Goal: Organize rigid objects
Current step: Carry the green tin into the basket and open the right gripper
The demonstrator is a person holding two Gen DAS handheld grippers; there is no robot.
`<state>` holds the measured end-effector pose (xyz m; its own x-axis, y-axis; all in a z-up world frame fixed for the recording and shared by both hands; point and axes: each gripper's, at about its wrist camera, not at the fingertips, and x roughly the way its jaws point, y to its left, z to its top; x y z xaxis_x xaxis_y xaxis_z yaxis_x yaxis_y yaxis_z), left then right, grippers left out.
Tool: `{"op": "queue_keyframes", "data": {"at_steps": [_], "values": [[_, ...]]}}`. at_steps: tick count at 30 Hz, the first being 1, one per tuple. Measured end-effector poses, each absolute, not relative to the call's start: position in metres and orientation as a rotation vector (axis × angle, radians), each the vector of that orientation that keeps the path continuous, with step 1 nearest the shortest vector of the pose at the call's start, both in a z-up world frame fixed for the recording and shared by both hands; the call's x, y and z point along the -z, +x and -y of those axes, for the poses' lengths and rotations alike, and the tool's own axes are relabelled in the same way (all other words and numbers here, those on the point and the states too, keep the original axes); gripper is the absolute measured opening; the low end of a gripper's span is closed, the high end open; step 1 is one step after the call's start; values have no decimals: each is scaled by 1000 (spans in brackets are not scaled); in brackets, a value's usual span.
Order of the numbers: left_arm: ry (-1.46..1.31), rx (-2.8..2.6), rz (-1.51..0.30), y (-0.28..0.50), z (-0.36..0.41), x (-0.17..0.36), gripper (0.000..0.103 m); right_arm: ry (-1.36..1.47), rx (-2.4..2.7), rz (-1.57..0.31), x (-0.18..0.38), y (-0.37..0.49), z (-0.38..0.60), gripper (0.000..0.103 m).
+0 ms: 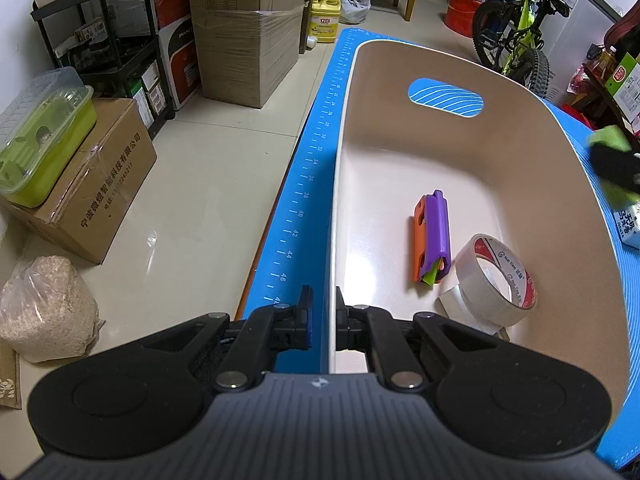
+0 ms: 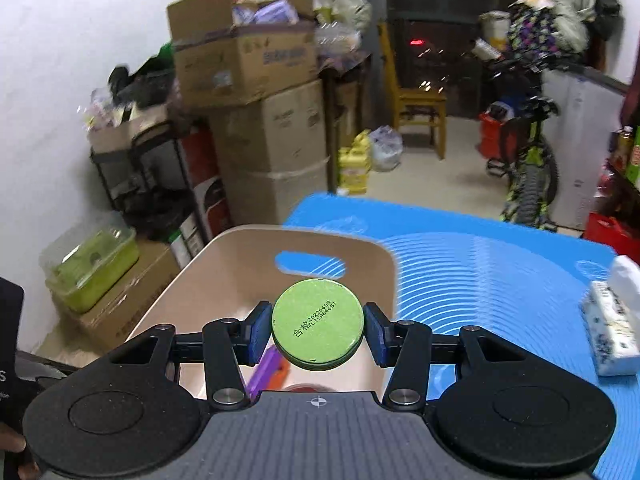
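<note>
1. The left gripper (image 1: 321, 312) pinches the near left wall of one beige bin (image 1: 520, 92), one finger outside and one inside the wall.
2. The bin sits on one blue mat (image 1: 312, 184) with a printed ruler along its edge.
3. Two things lie on the bin floor: one orange and purple toy (image 1: 432, 236) and one roll of clear tape (image 1: 496, 280), just beside each other.
4. The right gripper (image 2: 318, 330) clamps one round green tin (image 2: 318, 324) by its sides, printed face toward the camera, above the near end of the bin (image 2: 224, 276).
5. One packet of tissues (image 2: 612, 328) lies on the mat (image 2: 480, 264) to the right, well apart from the bin.
6. One milk carton (image 1: 628, 226) shows at the mat's right edge in the left wrist view.
</note>
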<state>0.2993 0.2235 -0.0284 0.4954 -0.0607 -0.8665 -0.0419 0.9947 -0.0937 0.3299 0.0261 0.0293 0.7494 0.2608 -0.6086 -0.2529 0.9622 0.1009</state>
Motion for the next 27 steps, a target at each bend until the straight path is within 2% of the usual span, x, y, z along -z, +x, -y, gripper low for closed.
{"op": "queue_keyframes", "data": {"at_steps": [21, 27], "values": [[-106, 16, -1053, 299, -222, 29, 11, -250, -310, -973, 49, 382, -103, 55], [-101, 12, -1053, 299, -222, 29, 11, -263, -303, -1012, 52, 388, -105, 55]]}}
